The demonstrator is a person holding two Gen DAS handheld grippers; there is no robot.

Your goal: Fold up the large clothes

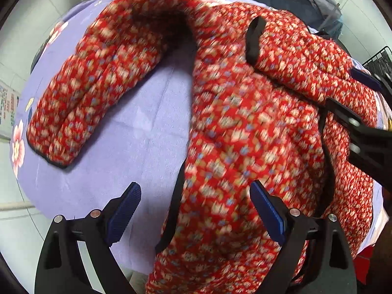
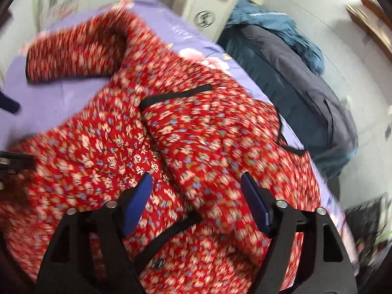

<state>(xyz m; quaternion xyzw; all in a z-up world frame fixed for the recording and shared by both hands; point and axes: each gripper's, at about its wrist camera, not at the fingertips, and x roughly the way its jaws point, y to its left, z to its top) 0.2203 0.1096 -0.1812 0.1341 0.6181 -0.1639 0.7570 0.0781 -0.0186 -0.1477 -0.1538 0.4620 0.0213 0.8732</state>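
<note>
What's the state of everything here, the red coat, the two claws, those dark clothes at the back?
Red floral jacket: spread on the purple sheet, partly folded.
Left sleeve: stretched outward, unfolded.
Left gripper: open, empty.
Right gripper: open, empty.
Dark jackets: heaped behind, unfolded.

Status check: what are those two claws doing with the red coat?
Both claws, left and right, open, holding nothing. Red floral coat on purple sheet, one sleeve outstretched. Dark jackets beyond.

Home bedroom: floral lavender bedsheet (image 1: 137, 132), piled dark coats (image 2: 294, 93), tiled floor (image 2: 343, 49).
</note>
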